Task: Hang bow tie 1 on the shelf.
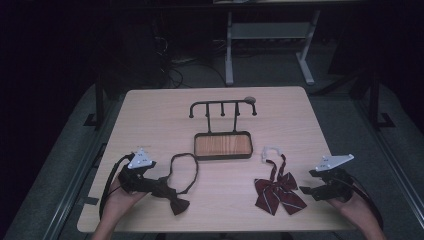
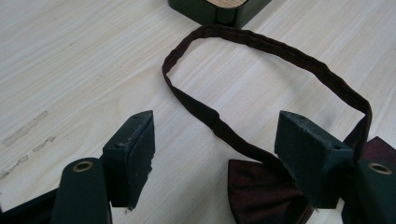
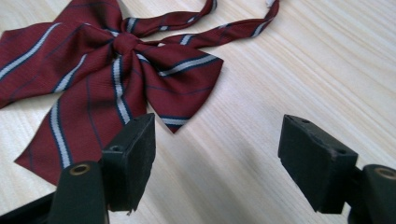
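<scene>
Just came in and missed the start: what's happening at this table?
A person holds a two-jaw gripper in each hand over a wooden table. The left gripper, jaws open, is at a dark maroon bow tie, straddling its neck strap without gripping it. The right gripper, also open, sits beside a striped red bow tie and touches nothing. Behind them stands a black hanger rack on a wood-lined tray, with nothing hanging on it.

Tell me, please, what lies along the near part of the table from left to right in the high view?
left gripper → dark bow tie → striped bow tie → right gripper
</scene>
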Available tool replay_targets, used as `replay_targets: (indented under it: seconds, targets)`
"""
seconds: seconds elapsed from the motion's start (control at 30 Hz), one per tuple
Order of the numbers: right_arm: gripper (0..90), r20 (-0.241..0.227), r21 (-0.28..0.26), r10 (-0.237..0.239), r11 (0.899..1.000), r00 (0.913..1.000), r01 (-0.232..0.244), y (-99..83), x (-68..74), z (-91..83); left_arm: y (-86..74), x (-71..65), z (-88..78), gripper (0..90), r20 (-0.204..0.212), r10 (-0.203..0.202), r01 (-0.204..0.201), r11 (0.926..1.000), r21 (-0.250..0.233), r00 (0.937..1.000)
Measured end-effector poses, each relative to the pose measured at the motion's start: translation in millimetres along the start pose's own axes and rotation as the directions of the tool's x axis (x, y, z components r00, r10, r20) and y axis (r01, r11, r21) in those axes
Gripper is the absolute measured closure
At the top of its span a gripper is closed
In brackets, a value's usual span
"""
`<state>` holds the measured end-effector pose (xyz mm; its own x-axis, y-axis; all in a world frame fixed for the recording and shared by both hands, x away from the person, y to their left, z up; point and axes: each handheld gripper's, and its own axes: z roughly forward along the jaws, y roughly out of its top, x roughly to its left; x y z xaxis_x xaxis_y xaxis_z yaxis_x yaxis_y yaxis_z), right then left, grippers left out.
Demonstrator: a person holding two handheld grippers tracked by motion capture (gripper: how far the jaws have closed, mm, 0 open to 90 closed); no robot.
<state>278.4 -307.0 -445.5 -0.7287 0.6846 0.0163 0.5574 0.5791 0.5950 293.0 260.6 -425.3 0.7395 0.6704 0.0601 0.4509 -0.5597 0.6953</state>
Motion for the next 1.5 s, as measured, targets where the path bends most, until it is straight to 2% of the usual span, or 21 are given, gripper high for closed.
replay_targets:
  seconds: [0.17, 0.23, 0.43, 0.6, 0.9, 1.03, 1.07, 1.3, 1.5]
  targets:
    - [27.2, -0.008, -0.002, 0.000, 1.000, 1.0000, 0.000, 1.9, 1.6, -0.3, -1.5, -1.9, 2.6, 29.0, 0.009, -0.007, 0.007, 0.9999, 0.008, 0.9999]
    - [27.2, -0.017, 0.007, -0.004, 1.000, 0.9998, 0.004, 4.6, 3.7, 0.0, -1.4, -1.6, 3.1, 29.0, 0.007, 0.009, -0.009, 0.9999, 0.014, 0.9999]
    - [26.8, -0.028, 0.016, -0.016, 1.000, 0.9995, 0.017, 16.4, 8.4, -1.8, -2.4, -1.4, 0.6, 29.0, 0.003, 0.009, -0.009, 1.0000, 0.004, 1.0000]
    - [26.0, -0.051, 0.022, -0.034, 0.999, 0.9981, 0.035, 31.9, 12.2, -2.7, -0.9, -3.2, 0.0, 28.9, -0.001, 0.012, -0.012, 0.9999, -0.001, 0.9999]
    - [29.7, -0.052, 0.068, -0.063, 0.995, 0.9967, 0.067, 61.4, 13.5, -2.8, -1.2, -2.7, 0.1, 28.8, -0.001, 0.012, -0.012, 0.9999, -0.004, 0.9999]
    - [32.5, -0.055, 0.090, -0.070, 0.993, 0.9961, 0.074, 73.4, 11.5, 1.4, -1.7, -1.7, -2.2, 28.8, -0.005, 0.014, -0.014, 0.9999, -0.008, 0.9999]
    - [33.8, -0.064, 0.095, -0.078, 0.992, 0.9950, 0.083, 80.7, 10.4, 5.7, -2.4, -1.0, -2.9, 28.8, -0.008, 0.015, -0.015, 0.9999, -0.005, 0.9998]
    - [37.3, -0.083, 0.136, -0.074, 0.987, 0.9937, 0.085, 98.0, 4.5, 21.3, -3.0, 0.0, -2.9, 28.8, -0.008, 0.006, -0.006, 0.9999, -0.011, 1.0000]
    - [39.5, -0.090, 0.154, -0.072, 0.984, 0.9933, 0.085, 105.7, -0.9, 28.1, -3.1, -1.2, -0.8, 28.8, -0.009, 0.012, -0.012, 0.9999, -0.003, 0.9999]
